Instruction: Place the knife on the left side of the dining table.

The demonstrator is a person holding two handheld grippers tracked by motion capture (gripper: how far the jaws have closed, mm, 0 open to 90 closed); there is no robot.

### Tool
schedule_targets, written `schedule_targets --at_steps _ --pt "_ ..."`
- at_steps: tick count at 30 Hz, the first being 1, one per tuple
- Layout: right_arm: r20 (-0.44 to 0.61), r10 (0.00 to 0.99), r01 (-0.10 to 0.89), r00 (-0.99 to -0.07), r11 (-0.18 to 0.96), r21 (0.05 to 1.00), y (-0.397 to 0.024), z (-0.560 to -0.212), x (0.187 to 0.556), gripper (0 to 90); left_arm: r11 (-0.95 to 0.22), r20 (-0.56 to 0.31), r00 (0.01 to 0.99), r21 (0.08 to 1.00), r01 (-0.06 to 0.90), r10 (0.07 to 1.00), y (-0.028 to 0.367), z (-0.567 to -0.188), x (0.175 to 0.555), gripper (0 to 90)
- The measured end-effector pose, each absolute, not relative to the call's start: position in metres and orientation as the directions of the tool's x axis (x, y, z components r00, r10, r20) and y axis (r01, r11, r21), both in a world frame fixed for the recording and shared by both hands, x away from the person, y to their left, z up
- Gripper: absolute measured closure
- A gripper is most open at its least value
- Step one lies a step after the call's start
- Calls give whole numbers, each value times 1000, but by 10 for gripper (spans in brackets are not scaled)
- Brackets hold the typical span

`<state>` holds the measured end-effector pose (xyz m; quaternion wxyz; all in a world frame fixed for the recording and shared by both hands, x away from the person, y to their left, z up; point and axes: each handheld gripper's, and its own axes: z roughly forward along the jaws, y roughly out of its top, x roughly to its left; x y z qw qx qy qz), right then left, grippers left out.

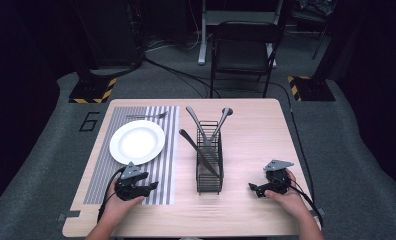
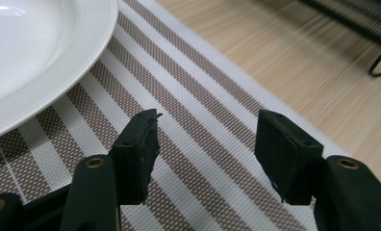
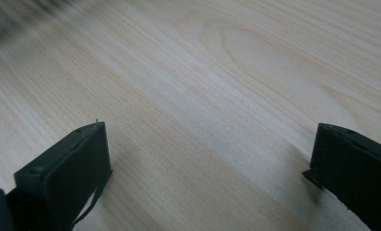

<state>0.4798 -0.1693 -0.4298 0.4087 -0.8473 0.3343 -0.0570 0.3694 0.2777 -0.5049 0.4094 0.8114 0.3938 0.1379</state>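
Wooden table (image 1: 256,135): striped placemat (image 1: 136,175) along its left side, white plate (image 1: 137,142) on it, fork (image 1: 147,116) at the mat's far edge. Black wire caddy (image 1: 209,162) mid-table holds a knife and two utensils. My left gripper (image 1: 152,185) rests on the mat's near end, jaws apart, empty. My right gripper (image 1: 252,188) is near the front-right corner, released, over bare wood.

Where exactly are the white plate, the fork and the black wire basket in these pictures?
white plate (image 1: 137,142), high view, middle of its bowl.
fork (image 1: 147,116), high view, mid-handle, beyond the plate on the striped mat.
black wire basket (image 1: 209,181), high view, its near wall.
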Motion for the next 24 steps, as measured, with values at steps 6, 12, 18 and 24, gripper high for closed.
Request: schedule_targets --at_steps 6,12,18,24 --pt "-177 -613 -520 770 -442 -731 -169 -430 480 0 -321 -144 632 764 560 761 274 -490 369 466" --pt "-177 -613 -520 770 -442 -731 -169 -430 480 0 -310 -150 616 757 574 773 268 -475 370 498" --pt "-177 -613 -520 770 -442 -731 -169 -430 480 0 -295 -159 600 755 585 784 263 -461 373 511" --pt "-177 -613 -520 770 -442 -731 -169 -430 480 0 -294 -168 599 749 594 783 255 -444 379 531"
